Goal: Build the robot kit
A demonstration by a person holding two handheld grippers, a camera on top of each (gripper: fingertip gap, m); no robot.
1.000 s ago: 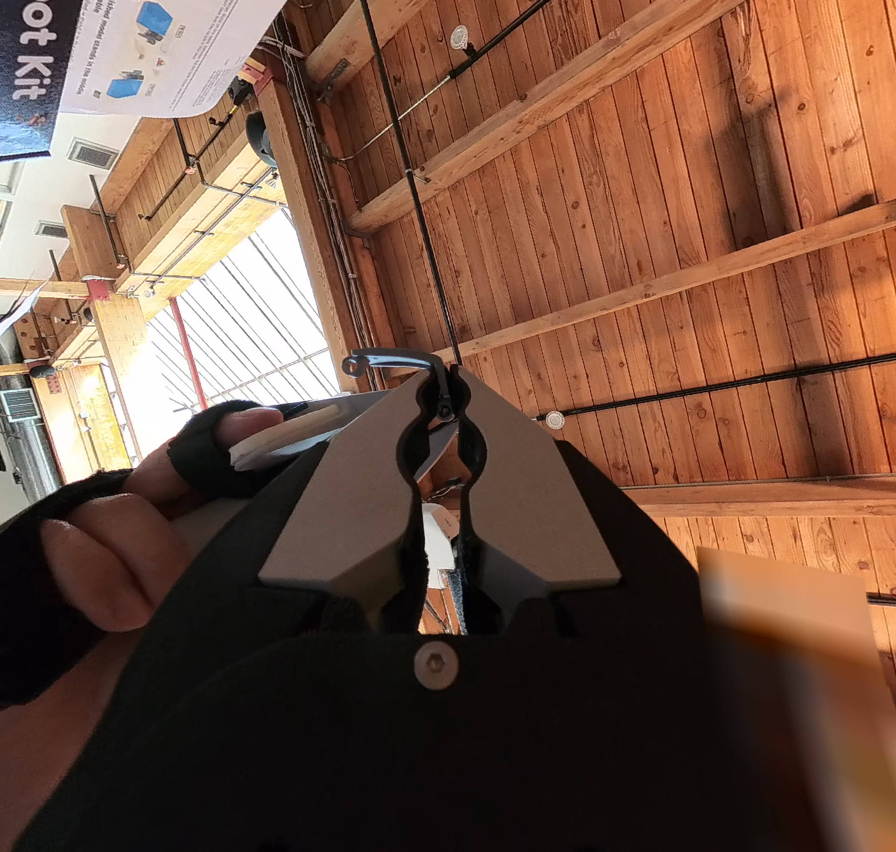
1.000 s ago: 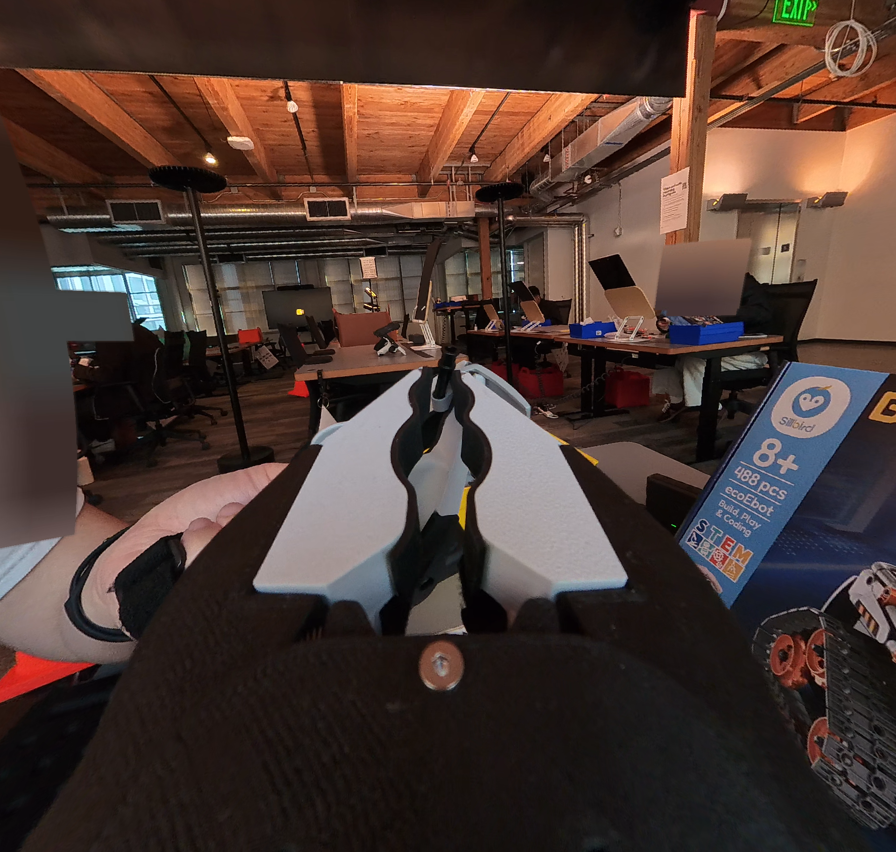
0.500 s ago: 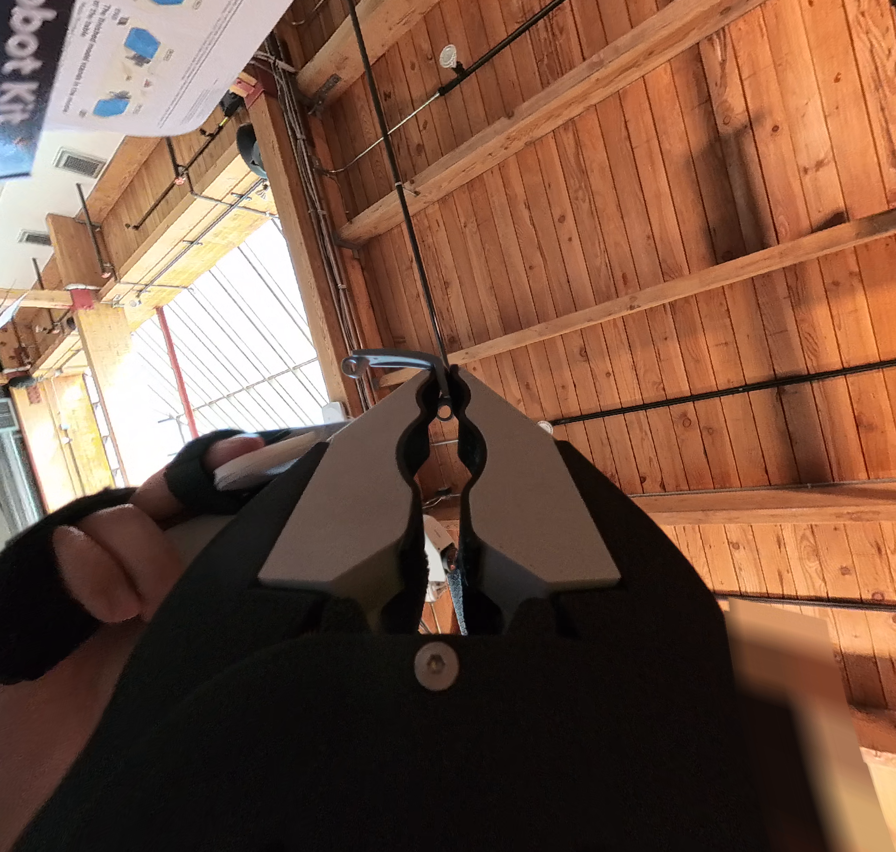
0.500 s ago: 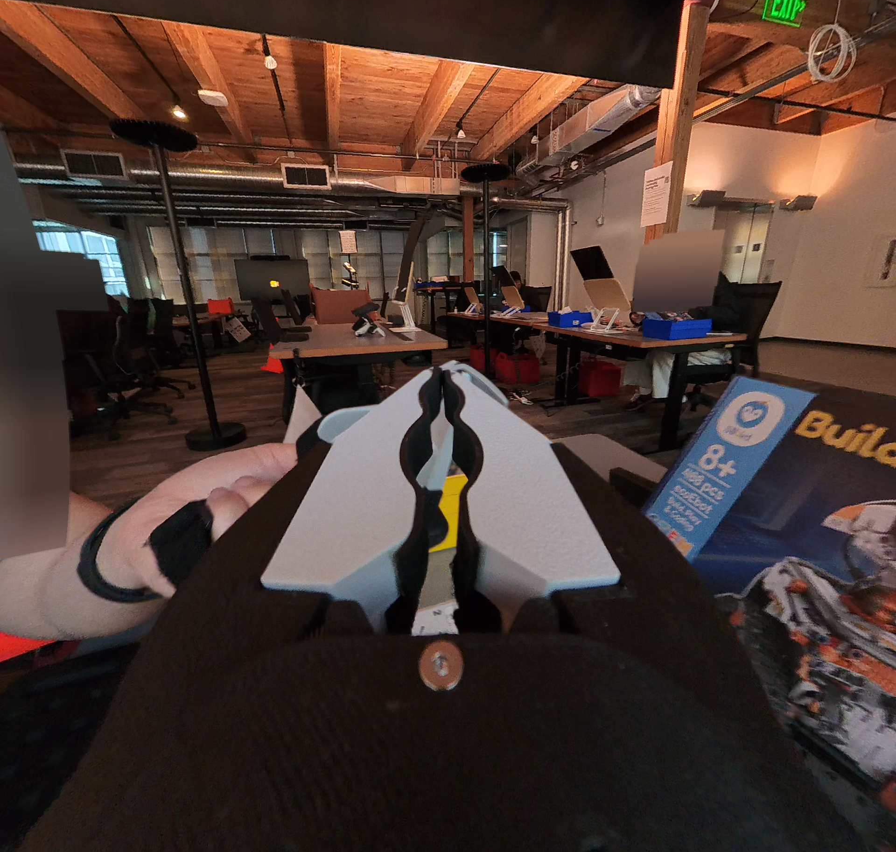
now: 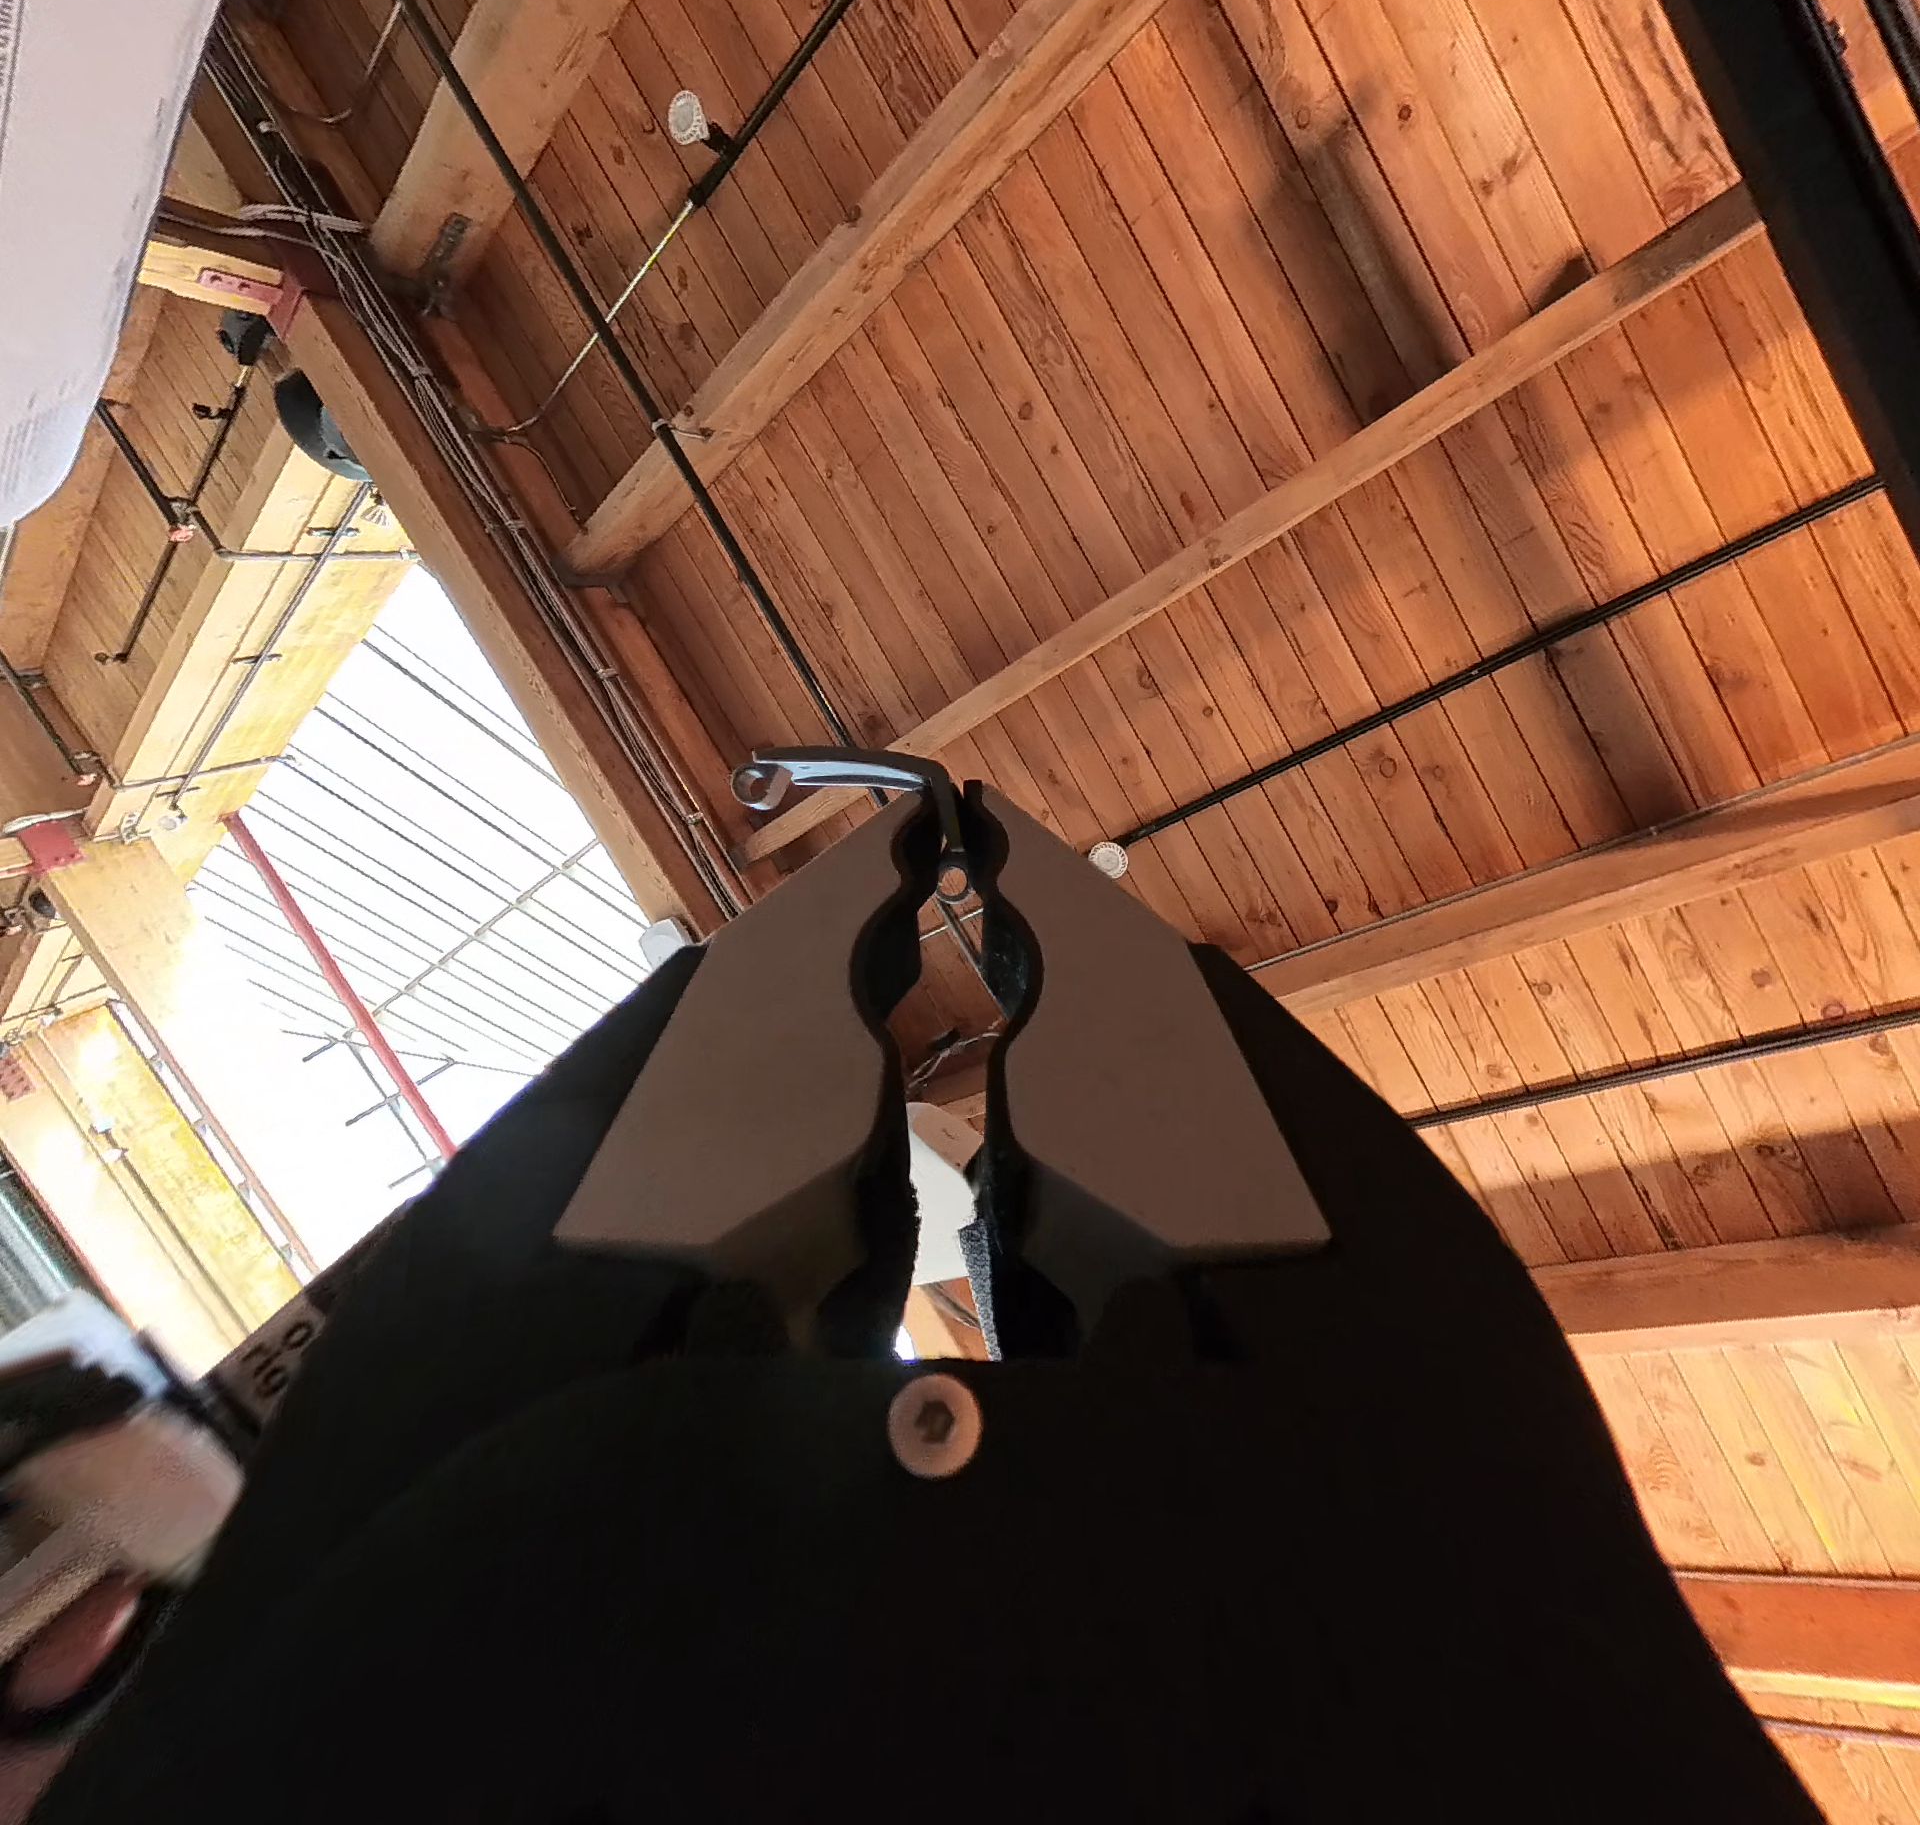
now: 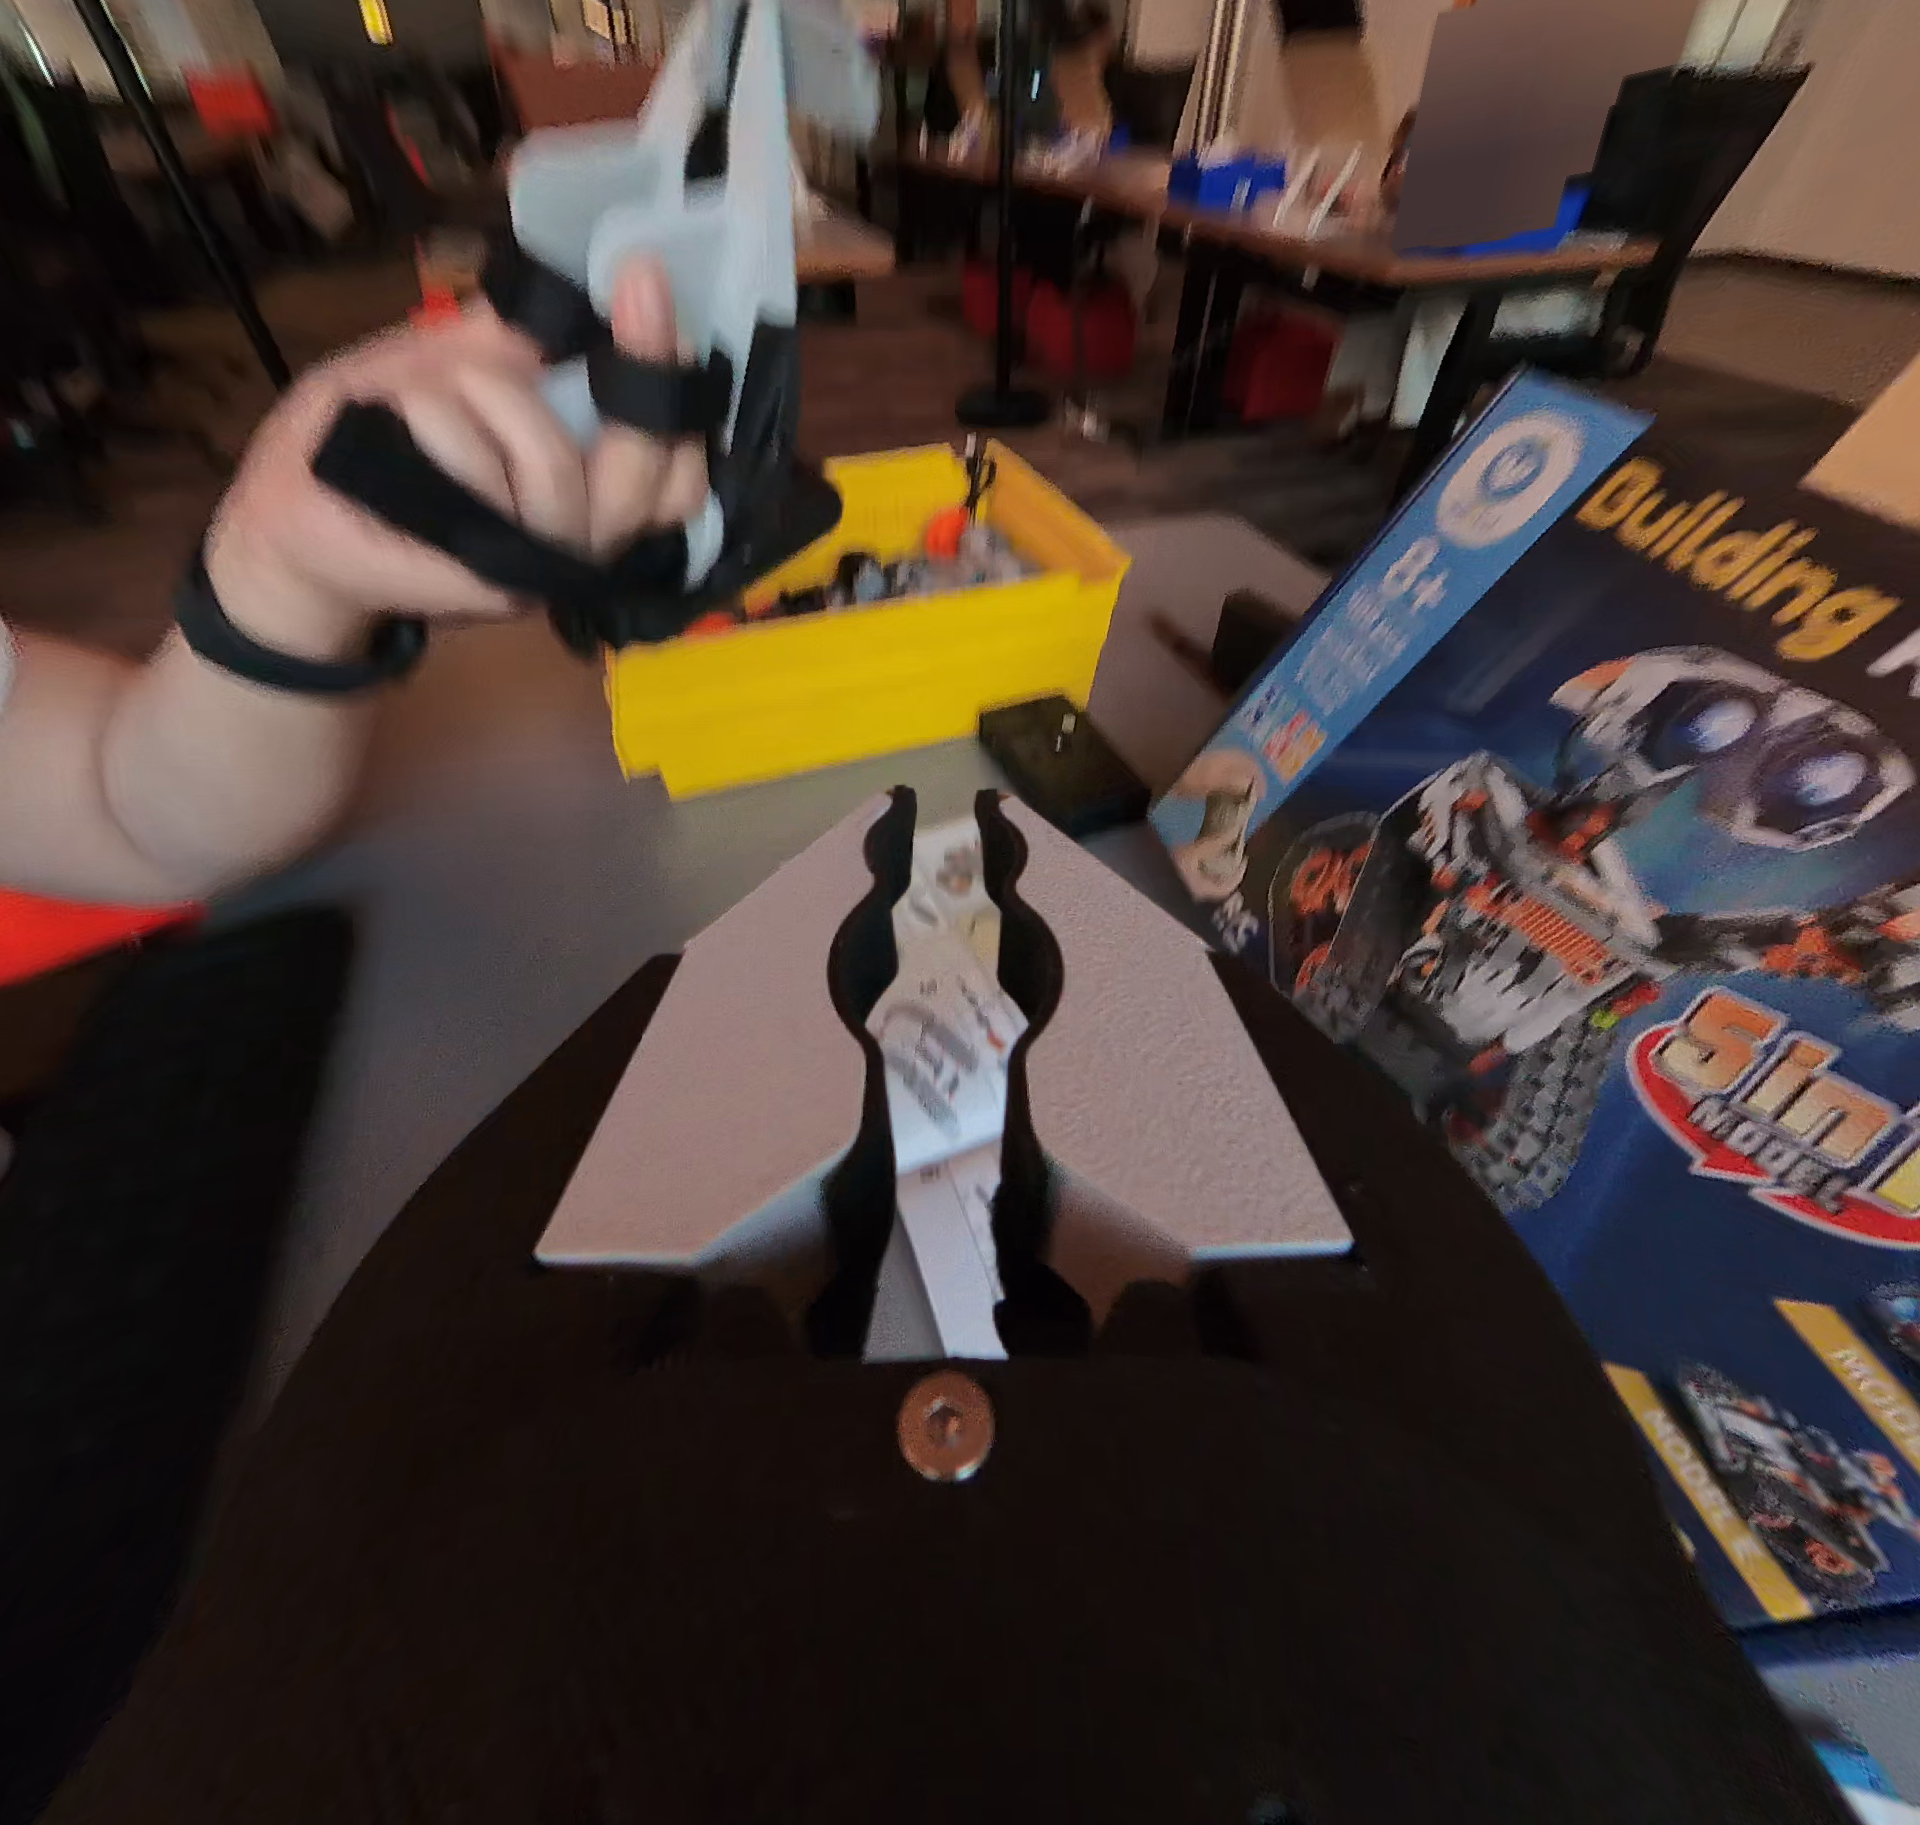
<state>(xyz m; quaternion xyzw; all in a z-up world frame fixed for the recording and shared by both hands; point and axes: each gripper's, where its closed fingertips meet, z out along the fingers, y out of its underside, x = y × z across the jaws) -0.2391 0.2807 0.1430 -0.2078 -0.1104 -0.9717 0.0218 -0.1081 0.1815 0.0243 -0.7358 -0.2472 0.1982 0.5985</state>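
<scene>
**Q:** Entry, wide to narrow. What fills your views?

**A:** The left wrist view looks straight up at a plank-and-beam wooden ceiling (image 5: 1299, 445). The right wrist view looks down on a pale grey counter (image 6: 468, 840). A large blue printed cardboard box (image 6: 1558, 892) stands propped at the right, and an open yellow plastic bin (image 6: 862, 674) of small mixed parts sits behind.

**Q:** Grippers?

**A:** My left hand (image 6: 468, 487) holds the left gripper (image 5: 951, 804) raised above the bin, pointing upward and motion-blurred. The right gripper (image 6: 943, 801) hovers low over the counter with its jaws a narrow slot apart and nothing between them. Through that slot I see a white printed paper sheet (image 6: 945, 1048) lying flat. A small black rectangular block (image 6: 1060, 767) lies just past the tips, beside the box.

**Q:** And the held piece?

**A:** The left jaws are closed on a small dark-grey bent link (image 5: 831, 769). One leg is pinched at the very tips, and the other sticks out sideways to the left, ending in a ring.

**Q:** Handling note?

**A:** My judgement is that the pinch is shallow and off-centre, so the bent link could pivot. I'd hold steady pressure, avoid jerks, and keep the wrist slow, since the blur costs me detail.
</scene>
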